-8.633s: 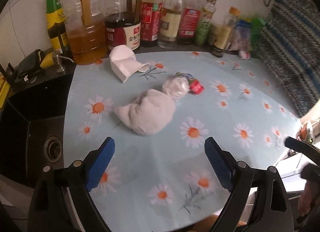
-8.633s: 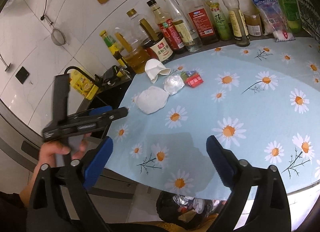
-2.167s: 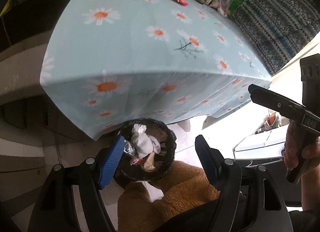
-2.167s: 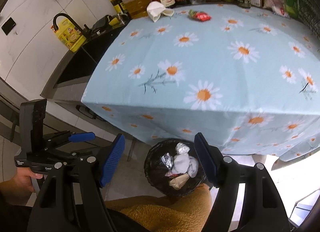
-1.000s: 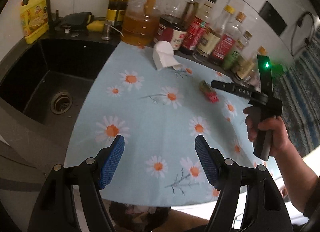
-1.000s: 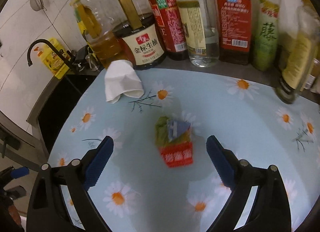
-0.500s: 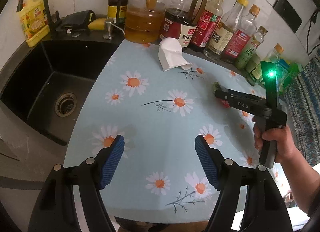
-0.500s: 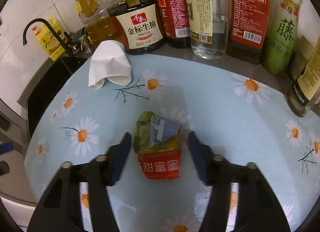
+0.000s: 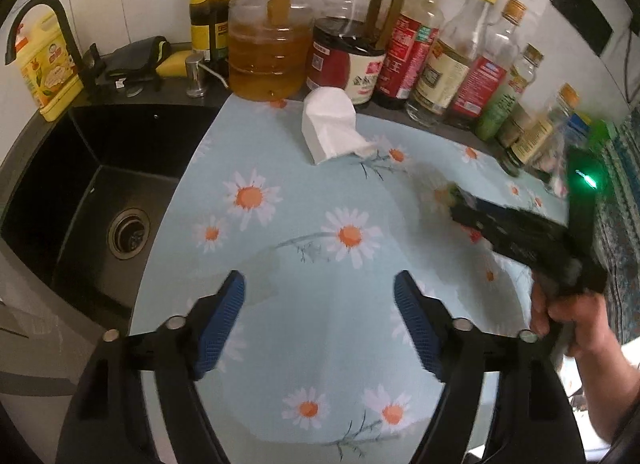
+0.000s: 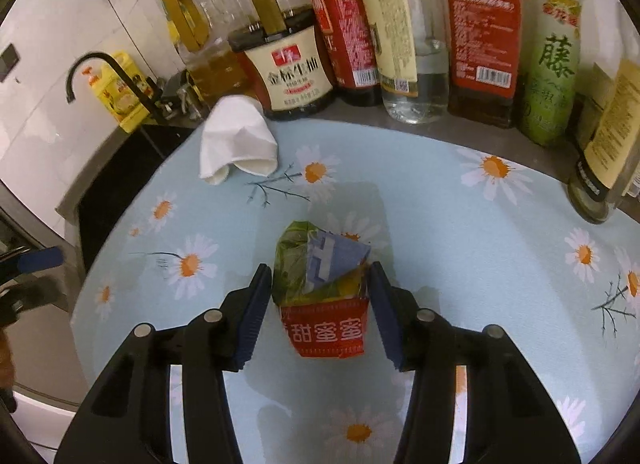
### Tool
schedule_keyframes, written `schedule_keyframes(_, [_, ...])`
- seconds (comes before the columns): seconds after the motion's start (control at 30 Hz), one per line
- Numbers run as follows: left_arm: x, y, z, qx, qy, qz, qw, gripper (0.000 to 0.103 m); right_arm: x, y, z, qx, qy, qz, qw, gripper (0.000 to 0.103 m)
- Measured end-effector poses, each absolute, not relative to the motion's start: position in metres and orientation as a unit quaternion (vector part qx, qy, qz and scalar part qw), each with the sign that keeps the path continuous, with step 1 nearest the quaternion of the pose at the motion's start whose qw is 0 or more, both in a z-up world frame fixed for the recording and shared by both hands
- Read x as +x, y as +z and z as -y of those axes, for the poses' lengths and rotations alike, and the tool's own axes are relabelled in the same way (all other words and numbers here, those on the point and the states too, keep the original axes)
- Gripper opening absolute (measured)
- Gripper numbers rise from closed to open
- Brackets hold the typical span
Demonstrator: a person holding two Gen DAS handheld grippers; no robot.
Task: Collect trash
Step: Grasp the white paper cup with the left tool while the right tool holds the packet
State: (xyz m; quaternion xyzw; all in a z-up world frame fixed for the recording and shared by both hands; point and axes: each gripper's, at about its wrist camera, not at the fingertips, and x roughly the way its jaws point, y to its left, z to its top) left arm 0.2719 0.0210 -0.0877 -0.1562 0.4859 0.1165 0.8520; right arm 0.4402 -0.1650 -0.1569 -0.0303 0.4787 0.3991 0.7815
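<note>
A: Tablecloth (image 10: 460, 224)? 
B: Smooth wipe-clean sheet, faint sheen, printed daisies.

A: Snack wrapper (image 10: 326, 296) between the right gripper (image 10: 320, 312) pads?
B: Crinkled glossy film, red lower band, green and blue above.

A: Gripper build?
B: Matt black plastic arms, ribbed blue pads (image 10: 254, 316), small metal screw heads. Left gripper (image 9: 320, 324) looks the same.

A: White item (image 9: 332, 132) near the bottles?
B: Soft matt folded paper or tissue; cannot tell which.

A: Bottles (image 10: 404, 32)?
B: Clear glossy plastic or glass, paper-like labels.

A: Sink (image 9: 84, 184)?
B: Matt black basin, metal drain ring (image 9: 129, 233), black faucet (image 9: 60, 28).
</note>
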Motion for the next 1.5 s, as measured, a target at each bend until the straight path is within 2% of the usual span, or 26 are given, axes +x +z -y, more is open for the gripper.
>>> schedule_keyframes(0.23, [0.322,-0.091,-0.027,-0.156,0.11,-0.496,0.847,0.08,0.429,-0.137,0.198,0.02,0.422,-0.479,0.769,0.05])
schedule_keyframes(0.3, [0.34,-0.094,-0.029,-0.151,0.112,-0.5,0.846,0.088,0.422,-0.132,0.207,0.024,0.426,-0.475,0.769,0.05])
schedule_keyframes(0.43, [0.381,-0.098,-0.04,-0.145,0.127,-0.514,0.836,0.091,0.412,-0.125,0.224,0.029,0.43,-0.467,0.773,0.05])
schedule_keyframes(0.5, [0.396,-0.1,-0.047,-0.152,0.132,-0.515,0.833,0.096,0.409,-0.124,0.231,0.033,0.429,-0.468,0.772,0.05])
schedule_keyframes(0.87, [0.472,-0.139,-0.073,-0.163,0.187,-0.552,0.796,0.096,0.396,-0.13,0.259,0.031,0.414,-0.464,0.782,0.05])
schedule_keyframes(1.13, [0.492,-0.157,-0.083,-0.159,0.235,-0.542,0.791,0.096,0.387,-0.137,0.279,0.038,0.416,-0.469,0.778,0.05])
schedule_keyframes(1.2, [0.493,-0.157,-0.083,-0.154,0.249,-0.532,0.795,0.091,0.386,-0.139,0.283,0.039,0.42,-0.469,0.776,0.05])
schedule_keyframes(1.27, [0.497,-0.16,-0.082,-0.14,0.255,-0.533,0.794,0.066,0.385,-0.141,0.285,0.037,0.421,-0.469,0.775,0.05])
schedule_keyframes(1.5, [0.498,-0.156,-0.076,-0.13,0.247,-0.519,0.808,0.065,0.381,-0.135,0.292,0.043,0.415,-0.463,0.782,0.05])
